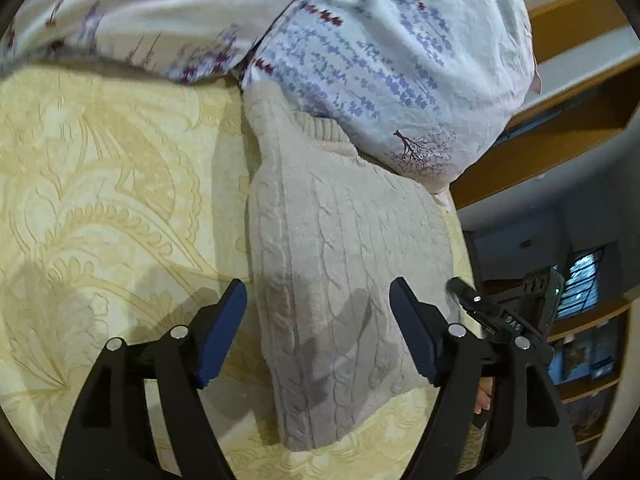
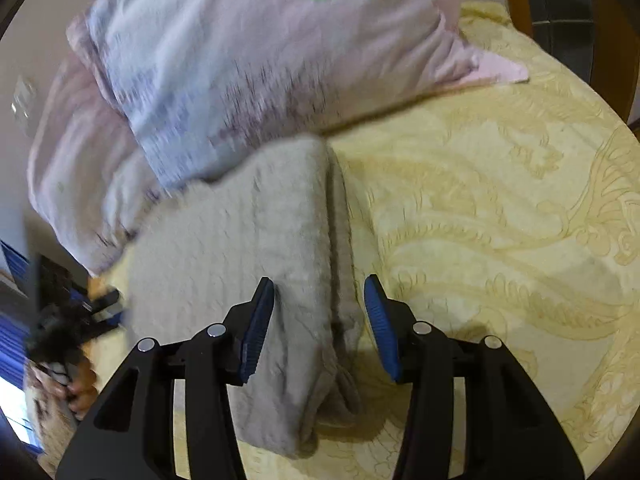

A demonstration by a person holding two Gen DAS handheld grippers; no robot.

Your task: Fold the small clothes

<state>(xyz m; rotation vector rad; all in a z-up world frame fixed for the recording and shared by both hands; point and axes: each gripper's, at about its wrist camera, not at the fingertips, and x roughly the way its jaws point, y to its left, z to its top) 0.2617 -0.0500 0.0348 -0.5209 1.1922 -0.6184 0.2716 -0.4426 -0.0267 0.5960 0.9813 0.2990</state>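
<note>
Two black grippers with blue pads hang over a folded beige cable-knit sweater (image 1: 344, 264) lying on a pale yellow bedspread (image 1: 100, 184) with a large leafy pattern. Nearest in the left wrist view, the left gripper (image 1: 318, 328) stands with its jaws spread wide, nothing pinched between them; one pad sits at about 7 o'clock over bare bedspread just off the sweater's edge, the other at about 5 o'clock over the knit, and neither presses on the fabric. Their shadows fall on the sweater between them. In the right wrist view the right gripper (image 2: 320, 328) is likewise parted, though less widely, its pads at about 7 and 5 o'clock either side of the sweater's folded edge, with the cloth lying loose beneath and not clamped. At about 8 o'clock in that view part of the other tool and a hand (image 2: 78, 394) holding it show dimly, blurred. The sweater runs away from both grippers toward 12 o'clock as a long neat rectangle, its ribbed hem at the far end. That far end is tucked just under a pillow (image 1: 384, 52) in a pale blue case printed with rows of lilac and dark red flowers, which overlaps the knit. A second pillow (image 1: 132, 12), whiter, lies beside it at about 11 o'clock. Beyond the bed's edge, at about 3 o'clock, wooden shelves (image 1: 576, 384) show.
</note>
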